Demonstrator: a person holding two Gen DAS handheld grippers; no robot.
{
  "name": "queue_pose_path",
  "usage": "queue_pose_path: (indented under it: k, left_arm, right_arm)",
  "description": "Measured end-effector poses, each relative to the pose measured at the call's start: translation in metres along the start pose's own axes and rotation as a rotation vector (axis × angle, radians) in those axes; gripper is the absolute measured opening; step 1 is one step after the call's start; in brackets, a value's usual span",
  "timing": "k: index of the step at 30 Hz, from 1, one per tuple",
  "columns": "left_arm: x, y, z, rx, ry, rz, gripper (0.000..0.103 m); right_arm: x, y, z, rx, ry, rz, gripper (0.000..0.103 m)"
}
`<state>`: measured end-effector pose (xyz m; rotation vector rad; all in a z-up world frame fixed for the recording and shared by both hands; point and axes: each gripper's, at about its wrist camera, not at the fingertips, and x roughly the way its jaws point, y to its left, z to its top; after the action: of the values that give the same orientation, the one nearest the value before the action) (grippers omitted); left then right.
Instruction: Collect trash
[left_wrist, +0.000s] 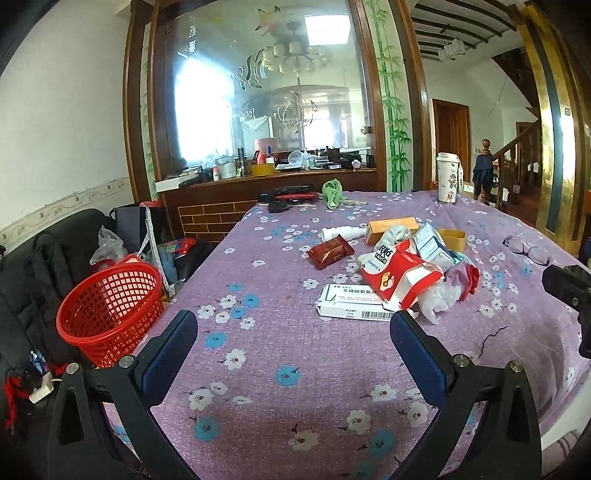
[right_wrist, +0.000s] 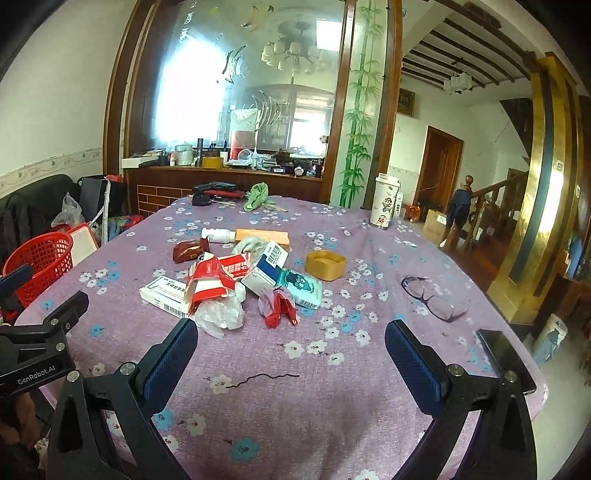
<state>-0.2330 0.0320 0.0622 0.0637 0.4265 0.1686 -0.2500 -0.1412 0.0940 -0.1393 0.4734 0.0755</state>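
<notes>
The trash pile (right_wrist: 236, 280) lies ahead of both pairs of jaws, on the middle of the worktop (right_wrist: 332, 406), and neither pair touches it. From the right gripper (right_wrist: 291, 354) it sits ahead and slightly left of the gap; from the left gripper (left_wrist: 293, 345) it sits ahead and to the right, with its nearest piece just beyond the right-hand jaw tip. Judging by that, the left gripper looks a little nearer to the near edge of the heap.

That nearest piece is a flat white medicine box (left_wrist: 351, 302), long and thin, its long axis running roughly across the left jaws' line of sight, a barcode on its near face. Partly on top of it leans a torn red-and-white packet (left_wrist: 397, 273), with crumpled clear plastic (right_wrist: 219, 312) beside it and a red and pink wrapper (right_wrist: 279, 306) to the right. Further back lie a blue-and-white carton (right_wrist: 266, 269), an orange box (right_wrist: 262, 236) and a dark red pouch (left_wrist: 330, 251).

Both pairs of jaws stand wide apart and hold nothing.

A red basket (left_wrist: 110, 302) stands off the worktop's edge, left of the left jaws, probably the bin.
</notes>
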Motion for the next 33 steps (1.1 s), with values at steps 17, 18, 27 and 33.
queue_pose_path:
  k: [17, 18, 27, 33]
  left_arm:
    - [0.0, 0.002, -0.005, 0.008, -0.001, 0.005, 0.103]
    - [0.0, 0.002, -0.005, 0.009, 0.001, 0.006, 0.103]
    - [-0.001, 0.008, -0.007, 0.0, 0.001, 0.016, 0.103]
    - [0.0, 0.008, -0.007, -0.001, 0.006, 0.013, 0.103]
  right_arm:
    - [-0.008, 0.008, 0.006, -0.022, -0.018, 0.009, 0.102]
    - [-0.008, 0.009, 0.006, -0.022, -0.017, 0.011, 0.102]
    - [-0.009, 0.014, 0.009, -0.024, -0.012, 0.023, 0.102]
    - [-0.008, 0.017, 0.011, -0.025, -0.01, 0.027, 0.102]
